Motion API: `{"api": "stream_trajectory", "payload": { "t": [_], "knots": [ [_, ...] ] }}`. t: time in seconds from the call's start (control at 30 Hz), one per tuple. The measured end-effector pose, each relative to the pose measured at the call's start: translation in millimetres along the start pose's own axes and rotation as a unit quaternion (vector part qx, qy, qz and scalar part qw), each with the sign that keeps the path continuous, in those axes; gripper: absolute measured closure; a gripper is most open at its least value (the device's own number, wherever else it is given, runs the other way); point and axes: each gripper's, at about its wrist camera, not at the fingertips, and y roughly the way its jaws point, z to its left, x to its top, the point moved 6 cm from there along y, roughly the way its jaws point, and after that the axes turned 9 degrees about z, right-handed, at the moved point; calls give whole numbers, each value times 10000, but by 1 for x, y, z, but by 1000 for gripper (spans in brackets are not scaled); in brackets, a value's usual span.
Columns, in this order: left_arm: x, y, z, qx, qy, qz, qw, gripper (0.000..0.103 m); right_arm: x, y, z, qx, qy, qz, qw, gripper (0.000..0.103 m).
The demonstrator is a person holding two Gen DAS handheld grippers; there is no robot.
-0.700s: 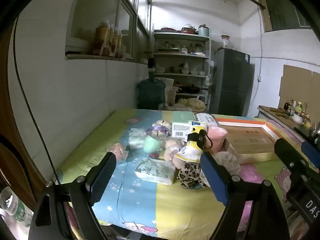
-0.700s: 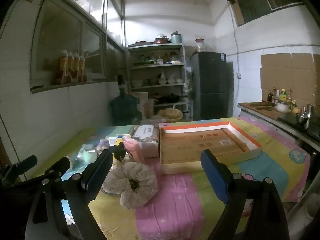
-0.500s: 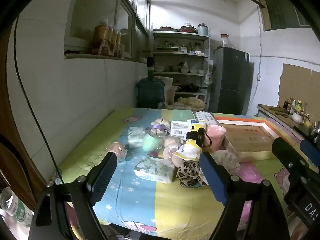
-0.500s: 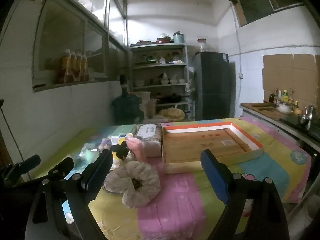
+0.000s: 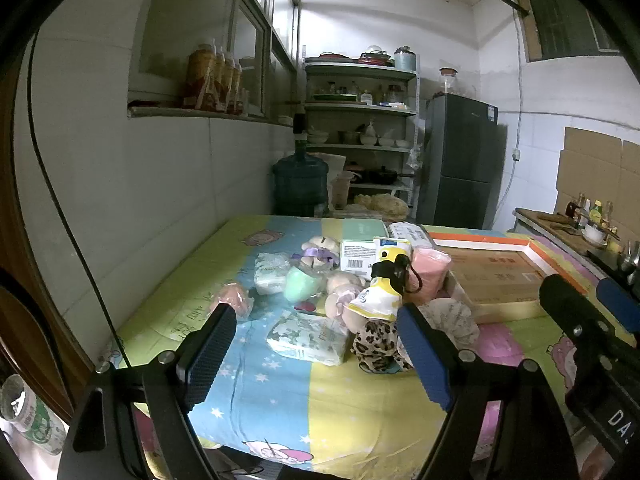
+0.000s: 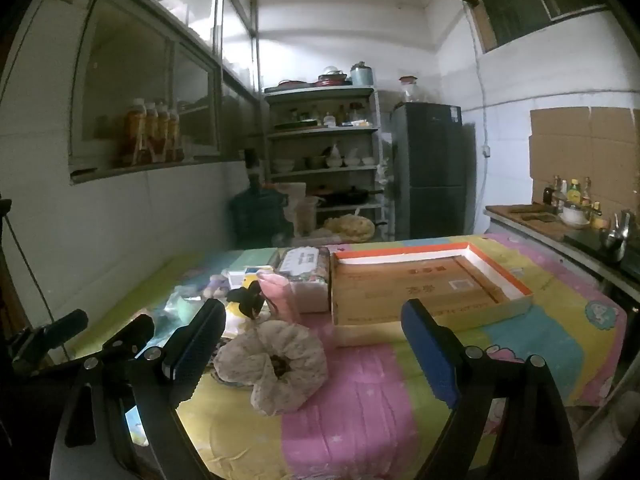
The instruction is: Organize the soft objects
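A pile of soft things lies on the colourful table cloth (image 5: 280, 400). A plush toy in yellow top and leopard legs (image 5: 380, 312) stands beside a wrapped tissue pack (image 5: 308, 336), a mint green soft piece (image 5: 300, 284) and a pink cup-like pouch (image 5: 428, 272). A grey ruffled cloth round (image 6: 276, 360) lies nearest the right gripper. An open cardboard tray with orange rim (image 6: 424, 284) sits at the right. My left gripper (image 5: 316, 352) is open above the table's near edge, short of the pile. My right gripper (image 6: 316, 348) is open too, nothing between its fingers.
Boxes (image 5: 360, 248) stand behind the pile. A wall runs along the table's left side. Beyond the table are a water jug (image 5: 300, 188), shelves (image 5: 360, 120) and a dark fridge (image 5: 460, 160). A counter with bottles (image 6: 568, 208) is at the right.
Both views have pulled back and risen slightly, so the pile looks a little farther off. Both grippers stay open and nothing on the table has moved.
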Motion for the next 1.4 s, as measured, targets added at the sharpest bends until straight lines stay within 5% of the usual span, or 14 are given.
{"api": "stream_trajectory", "payload": {
  "t": [1.4],
  "knots": [
    [0,-2,0,-17,-35,-2,10000,20,-2,-2,17,65,-22,42,10000,13]
  ]
}}
